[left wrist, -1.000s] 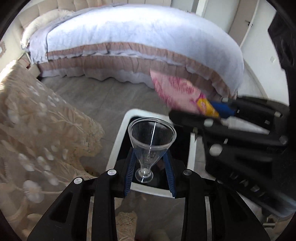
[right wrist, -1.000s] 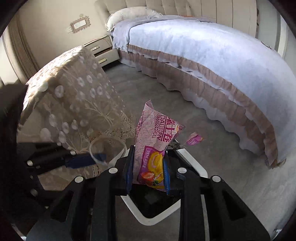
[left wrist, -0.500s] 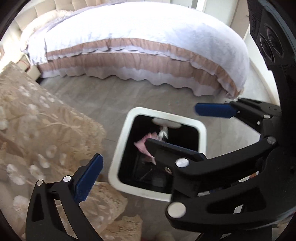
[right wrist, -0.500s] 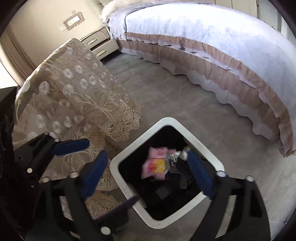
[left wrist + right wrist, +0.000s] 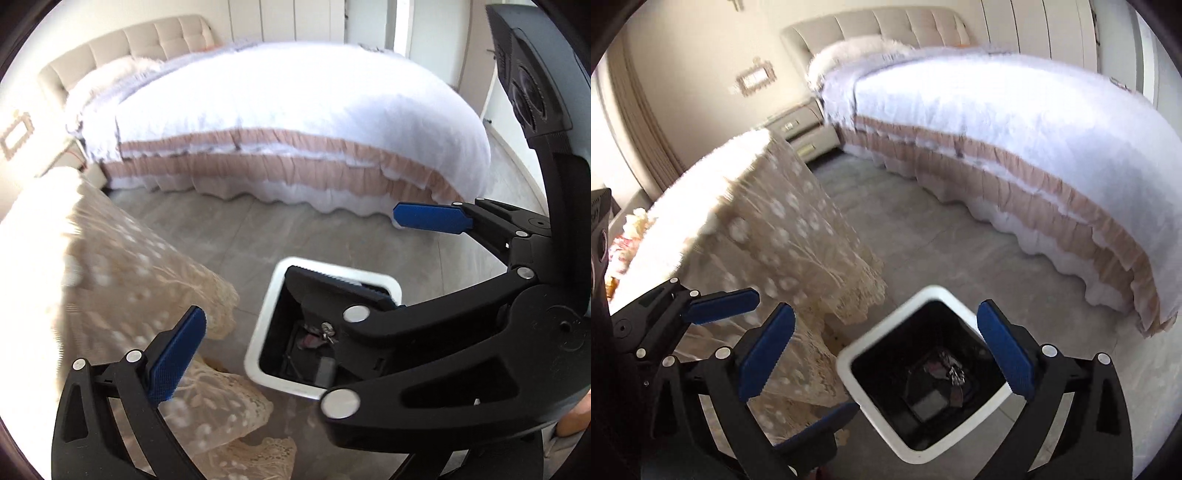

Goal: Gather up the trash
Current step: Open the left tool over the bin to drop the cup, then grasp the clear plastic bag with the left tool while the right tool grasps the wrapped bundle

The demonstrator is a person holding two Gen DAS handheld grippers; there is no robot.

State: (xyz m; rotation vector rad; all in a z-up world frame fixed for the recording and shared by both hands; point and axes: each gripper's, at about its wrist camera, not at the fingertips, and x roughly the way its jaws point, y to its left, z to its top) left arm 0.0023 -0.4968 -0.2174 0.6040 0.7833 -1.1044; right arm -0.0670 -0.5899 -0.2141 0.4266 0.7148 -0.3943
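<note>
Both loads have dropped: pink snack wrapper now lies inside the white-rimmed black square bin.
Your right gripper and left gripper gape wide, empty, above it, freed for further trash.

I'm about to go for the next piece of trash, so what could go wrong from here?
1. The left gripper and right gripper sit very close, jaws open and overlapping above the bin; pulling back together may knock them.
2. The lace tablecloth hangs beside the bin's rim, so an open finger could snag it.
3. The wrappers are deep in the dark bin; what else lies there is hard to tell.
</note>
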